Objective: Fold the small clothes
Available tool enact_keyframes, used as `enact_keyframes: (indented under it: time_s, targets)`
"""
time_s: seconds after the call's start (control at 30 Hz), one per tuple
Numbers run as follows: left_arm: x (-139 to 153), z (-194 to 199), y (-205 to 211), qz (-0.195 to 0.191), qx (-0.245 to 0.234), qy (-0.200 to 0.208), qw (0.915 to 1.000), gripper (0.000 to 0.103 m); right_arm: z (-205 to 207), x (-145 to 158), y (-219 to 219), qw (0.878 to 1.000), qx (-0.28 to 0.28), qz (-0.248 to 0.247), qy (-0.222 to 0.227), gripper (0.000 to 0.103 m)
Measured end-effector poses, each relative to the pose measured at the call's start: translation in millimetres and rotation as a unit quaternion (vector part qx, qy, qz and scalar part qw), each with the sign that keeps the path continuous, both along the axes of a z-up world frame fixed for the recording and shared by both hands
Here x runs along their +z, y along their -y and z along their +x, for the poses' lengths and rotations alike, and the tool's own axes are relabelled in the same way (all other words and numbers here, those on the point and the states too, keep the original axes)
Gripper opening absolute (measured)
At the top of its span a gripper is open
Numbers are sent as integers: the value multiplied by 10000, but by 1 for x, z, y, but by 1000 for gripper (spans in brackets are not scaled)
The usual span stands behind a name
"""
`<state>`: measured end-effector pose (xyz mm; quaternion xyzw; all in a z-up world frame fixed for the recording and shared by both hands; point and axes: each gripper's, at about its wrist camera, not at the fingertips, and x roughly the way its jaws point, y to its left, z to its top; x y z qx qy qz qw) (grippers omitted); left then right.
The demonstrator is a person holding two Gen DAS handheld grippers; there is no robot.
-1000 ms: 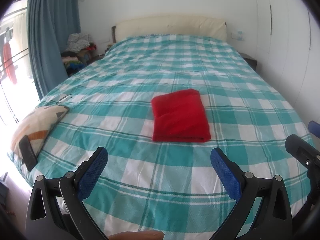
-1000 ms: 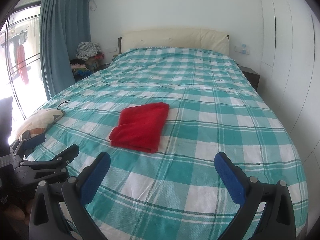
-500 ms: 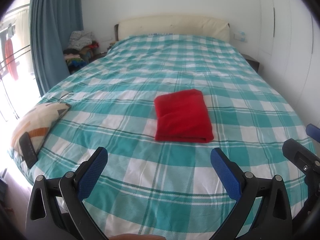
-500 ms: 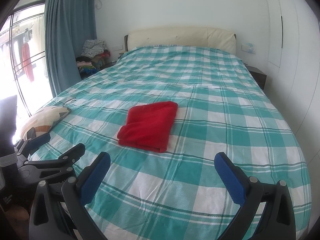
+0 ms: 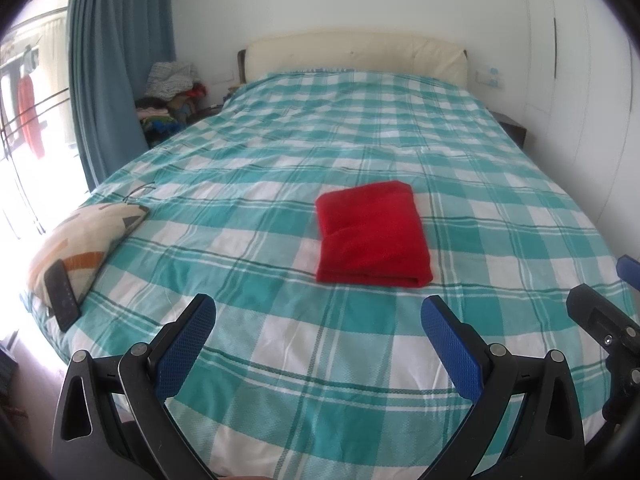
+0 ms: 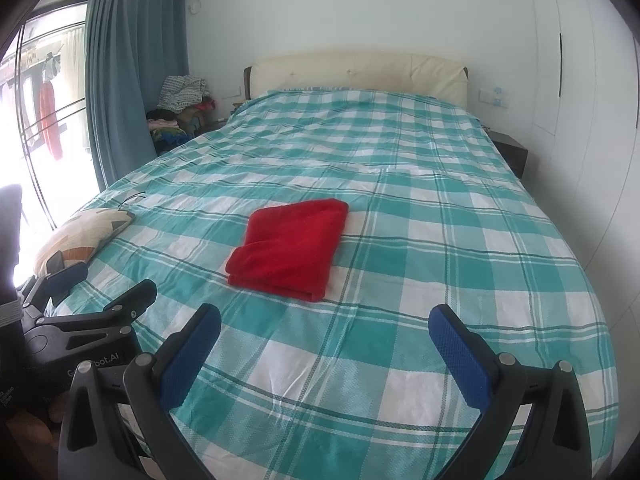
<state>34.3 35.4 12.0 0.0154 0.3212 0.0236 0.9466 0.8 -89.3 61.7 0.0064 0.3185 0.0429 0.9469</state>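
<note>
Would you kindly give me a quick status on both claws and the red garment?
Left claw open, empty. Right claw open, empty. Red garment folded, flat on checked bedspread, untouched. Nothing between claws and garment.

A bed [image 5: 360, 152] with a teal-and-white check cover fills the room, its cream headboard [image 5: 356, 54] against a white wall [image 6: 340, 4]. A blue curtain [image 5: 120, 60] hangs on the left beside a bright window [image 6: 40, 92]. Piled clothes [image 6: 180, 104] sit in the corner. White wardrobe doors [image 6: 580, 80] line the right, with a dark nightstand [image 6: 510, 152] beside them. A patterned pillow [image 5: 84, 240] lies at the bed's left edge.
</note>
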Motion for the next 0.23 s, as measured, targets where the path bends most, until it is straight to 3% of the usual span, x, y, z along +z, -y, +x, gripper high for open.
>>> enact_keyframes:
  time_s: [0.23]
  targets:
    - [1, -2, 3, 62, -63, 60, 9999, 103, 0, 0, 0, 10000, 5, 0, 0, 102]
